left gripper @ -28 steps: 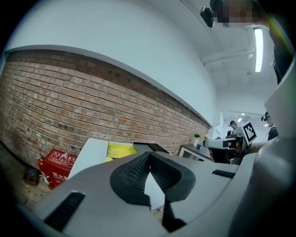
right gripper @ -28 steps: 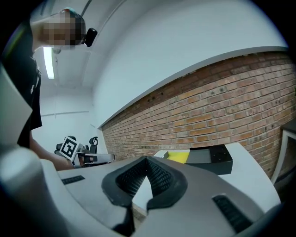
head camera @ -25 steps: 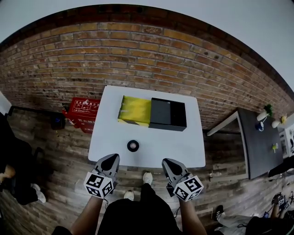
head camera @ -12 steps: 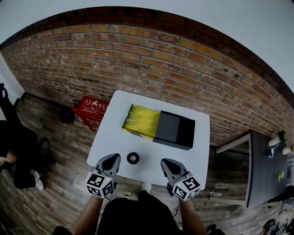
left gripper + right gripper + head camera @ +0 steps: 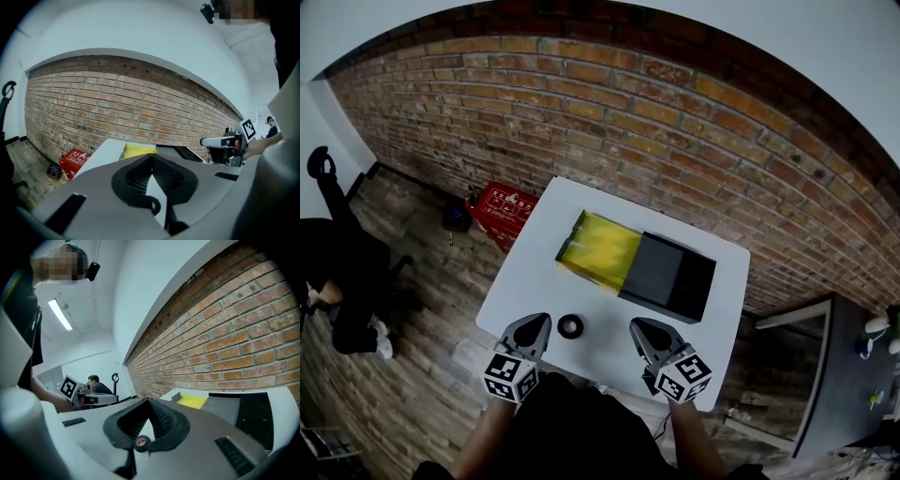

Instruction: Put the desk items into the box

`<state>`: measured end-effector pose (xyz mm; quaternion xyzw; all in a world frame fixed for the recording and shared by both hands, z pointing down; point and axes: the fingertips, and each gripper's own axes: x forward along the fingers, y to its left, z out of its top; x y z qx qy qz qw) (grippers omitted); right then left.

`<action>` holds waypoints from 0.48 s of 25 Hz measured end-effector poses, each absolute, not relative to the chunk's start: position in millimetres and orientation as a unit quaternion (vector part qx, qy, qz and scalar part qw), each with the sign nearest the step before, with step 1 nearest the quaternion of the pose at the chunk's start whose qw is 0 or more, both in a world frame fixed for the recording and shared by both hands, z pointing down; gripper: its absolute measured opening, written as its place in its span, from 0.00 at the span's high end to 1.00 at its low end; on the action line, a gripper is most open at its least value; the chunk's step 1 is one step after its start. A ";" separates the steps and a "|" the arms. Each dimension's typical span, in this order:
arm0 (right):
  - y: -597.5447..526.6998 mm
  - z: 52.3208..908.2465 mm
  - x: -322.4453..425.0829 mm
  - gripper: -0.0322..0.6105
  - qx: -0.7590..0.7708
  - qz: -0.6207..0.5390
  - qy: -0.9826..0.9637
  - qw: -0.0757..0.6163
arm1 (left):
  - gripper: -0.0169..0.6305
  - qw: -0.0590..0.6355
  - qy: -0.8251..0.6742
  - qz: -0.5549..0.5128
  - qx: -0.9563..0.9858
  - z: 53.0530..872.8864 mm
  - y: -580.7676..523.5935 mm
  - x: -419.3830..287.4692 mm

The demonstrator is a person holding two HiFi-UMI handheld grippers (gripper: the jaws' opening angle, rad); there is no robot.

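A white table [image 5: 534, 272] bears an open box with a yellow inside [image 5: 600, 248] and a black cover part [image 5: 667, 275] at its right end. A small black tape roll [image 5: 571, 326] lies near the table's front edge. My left gripper [image 5: 534, 324] hovers just left of the roll, jaws shut and empty. My right gripper [image 5: 640, 328] is over the front edge to the roll's right, also shut with nothing in it. The left gripper [image 5: 151, 157] points toward the yellow box [image 5: 139, 150]. Past the right gripper [image 5: 149, 401] lies the yellow inside [image 5: 192, 401].
A brick wall [image 5: 581, 122] runs behind the table. A red crate [image 5: 506, 208] sits on the wooden floor at the table's left. A person in black [image 5: 337, 281] is at the far left. A dark table [image 5: 844, 375] stands at the right.
The head view has swung, so the table now sits further right and lower in the picture. Both grippers stay shut at the front edge, either side of the roll.
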<state>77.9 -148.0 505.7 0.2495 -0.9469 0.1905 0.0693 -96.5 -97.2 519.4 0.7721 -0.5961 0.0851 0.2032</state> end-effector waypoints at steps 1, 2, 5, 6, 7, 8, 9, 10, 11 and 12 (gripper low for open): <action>-150.7 507.9 78.8 0.92 0.248 0.193 -0.947 0.071 | 0.95 0.204 -0.597 0.090 0.770 522.7 -98.4 -95.7; -152.9 509.9 79.1 0.92 0.246 0.196 -0.947 0.072 | 0.95 0.207 -0.598 0.095 0.769 526.4 -99.1 -94.9; -156.3 514.8 75.0 0.92 0.240 0.201 -0.946 0.080 | 0.95 0.218 -0.594 0.105 0.767 537.5 -100.9 -94.8; -157.3 515.9 72.5 0.92 0.238 0.201 -0.947 0.083 | 0.95 0.221 -0.592 0.106 0.768 540.3 -102.2 -94.8; -157.8 516.7 70.0 0.92 0.236 0.201 -0.947 0.086 | 0.95 0.223 -0.589 0.108 0.769 543.4 -103.2 -94.5; -157.7 517.4 67.8 0.92 0.236 0.202 -0.947 0.088 | 0.95 0.225 -0.584 0.113 0.772 547.0 -103.8 -94.0; -157.4 518.2 65.9 0.92 0.236 0.203 -0.946 0.088 | 0.95 0.226 -0.578 0.119 0.775 551.0 -104.5 -93.2; -157.7 519.5 64.2 0.92 0.238 0.205 -0.945 0.088 | 0.95 0.228 -0.571 0.125 0.779 554.7 -105.7 -92.2; -158.8 521.2 62.2 0.92 0.241 0.207 -0.944 0.089 | 0.95 0.228 -0.563 0.131 0.784 558.2 -107.7 -91.3; -160.4 523.1 59.9 0.92 0.244 0.209 -0.943 0.089 | 0.95 0.228 -0.553 0.139 0.789 561.6 -109.9 -90.5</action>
